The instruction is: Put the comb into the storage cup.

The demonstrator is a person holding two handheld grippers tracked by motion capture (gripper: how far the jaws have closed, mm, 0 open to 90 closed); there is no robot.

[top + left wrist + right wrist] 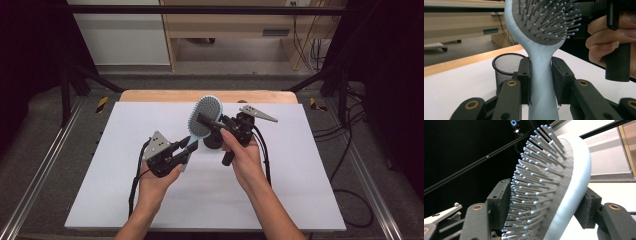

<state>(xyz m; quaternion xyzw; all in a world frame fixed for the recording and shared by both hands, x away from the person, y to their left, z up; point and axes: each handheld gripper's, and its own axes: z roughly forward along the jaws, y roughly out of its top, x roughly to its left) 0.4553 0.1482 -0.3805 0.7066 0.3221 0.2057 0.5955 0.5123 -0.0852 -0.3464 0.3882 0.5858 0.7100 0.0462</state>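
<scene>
In the high view, the hairbrush (204, 120) is held in the air above the white mat (125, 190), its long axis slanting from the handle at lower left up to the oval head at upper right, away from the person. The left gripper (184, 149) clamps the handle end, and the right gripper (216, 125) reaches across the head from the right. A black mesh cup (212, 141) stands on the mat directly under the brush head, partly hidden by the brush and the right gripper.

In the left gripper view, the pale blue handle of the hairbrush (541, 82) rises straight up between the two black jaws, which are pinched on it, one pad flat against each side. The bristled face of the head turns to the right of the handle. The mesh cup (505, 66) stands on the mat just left of and behind the handle. To the right of the brush head, the person's right hand (606, 46) grips the body of the other gripper.

In the right gripper view, the brush head (559, 185) stands between the jaws, tilted, rim upward to the right. One jaw lies at the bristle tips on the left, the other against the smooth back on the right. The jaws are part way closed around the head; whether the left pad presses the bristles I cannot tell.
</scene>
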